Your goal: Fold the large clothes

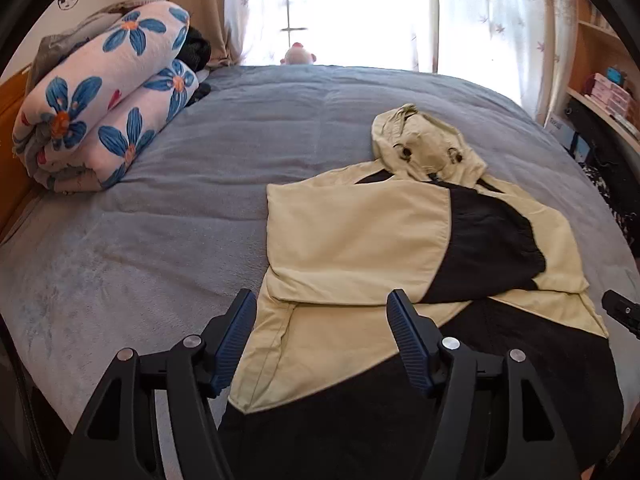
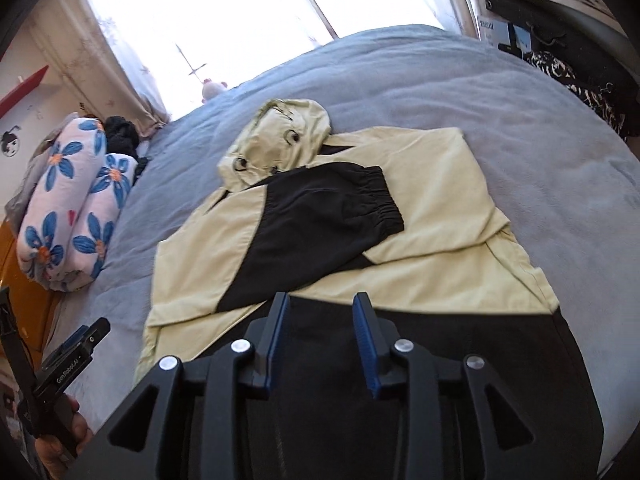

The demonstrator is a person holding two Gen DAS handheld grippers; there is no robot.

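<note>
A pale yellow and black hooded jacket (image 1: 352, 232) lies flat on the grey bed cover (image 1: 160, 220), hood (image 1: 428, 140) toward the window. Both sleeves are folded in across the chest, and a black cuffed sleeve (image 2: 320, 216) lies on top. My left gripper (image 1: 322, 300) hovers open above the jacket's lower left side with nothing between its pads. My right gripper (image 2: 322, 300) hangs open above the black hem band (image 2: 460, 344), also holding nothing. The right wrist view shows the jacket (image 2: 440, 200) whole, with the left gripper (image 2: 80, 344) and the hand holding it at the lower left.
A rolled floral blanket (image 1: 100, 100) lies at the bed's far left with dark clothes behind it. A bright curtained window (image 1: 352, 12) and a small plush toy (image 1: 298, 54) are beyond the bed. Shelves (image 1: 600, 92) stand at the right.
</note>
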